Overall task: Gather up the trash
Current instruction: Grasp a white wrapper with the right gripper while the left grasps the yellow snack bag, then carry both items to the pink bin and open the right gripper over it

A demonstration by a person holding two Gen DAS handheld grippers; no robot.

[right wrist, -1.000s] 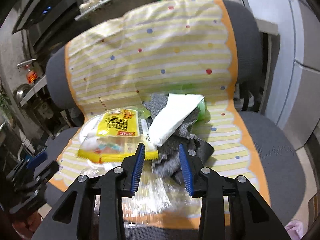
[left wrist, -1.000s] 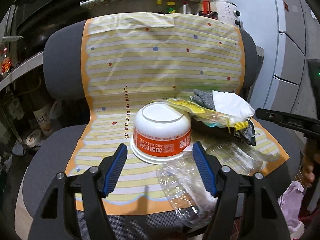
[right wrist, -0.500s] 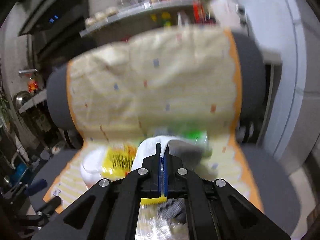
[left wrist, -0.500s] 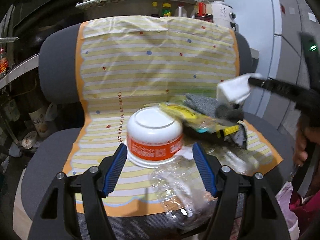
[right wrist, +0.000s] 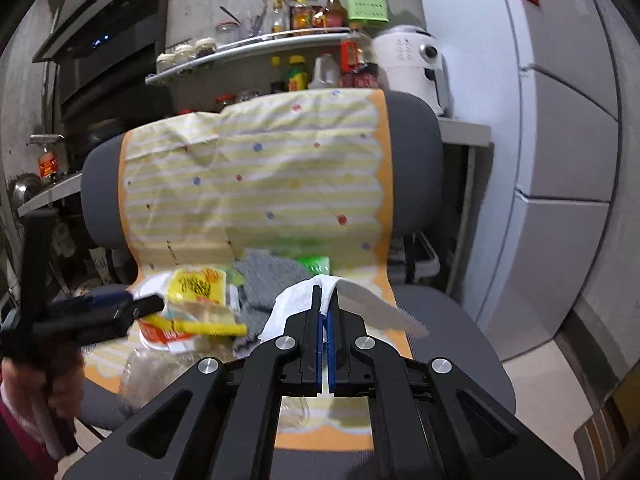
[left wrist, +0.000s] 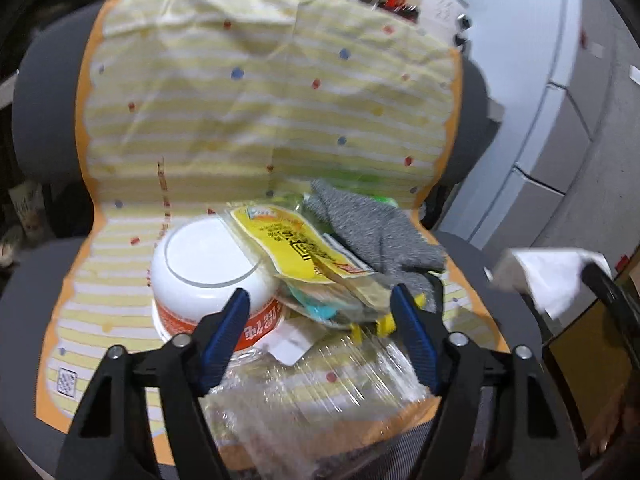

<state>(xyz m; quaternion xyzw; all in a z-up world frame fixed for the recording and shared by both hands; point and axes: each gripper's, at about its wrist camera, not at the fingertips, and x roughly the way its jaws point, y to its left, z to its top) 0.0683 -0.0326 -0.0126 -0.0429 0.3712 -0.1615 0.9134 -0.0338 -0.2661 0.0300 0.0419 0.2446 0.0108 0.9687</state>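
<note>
A white tissue point(right wrist: 292, 304) hangs from my right gripper point(right wrist: 325, 300), which is shut on it above the chair seat; the left wrist view shows this tissue point(left wrist: 548, 276) off to the right of the chair. My left gripper point(left wrist: 320, 312) is open, low over the pile. Between its fingers lie a yellow snack wrapper point(left wrist: 292, 244) and crumpled clear plastic point(left wrist: 320, 392). An upturned white bowl with an orange band point(left wrist: 208, 276) sits by the left finger. A grey cloth point(left wrist: 376, 232) lies behind the wrapper.
The pile rests on a grey office chair point(right wrist: 412, 168) draped with a yellow striped, dotted cover point(left wrist: 260, 100). Behind it are kitchen shelves with bottles point(right wrist: 296, 12) and a white appliance point(right wrist: 412, 56). A grey cabinet wall point(right wrist: 560, 160) stands to the right.
My right gripper closed on the white tissue and lifted it off the grey cloth, away to the right. My left gripper shifted right from the bowl toward the yellow wrapper, still open.
</note>
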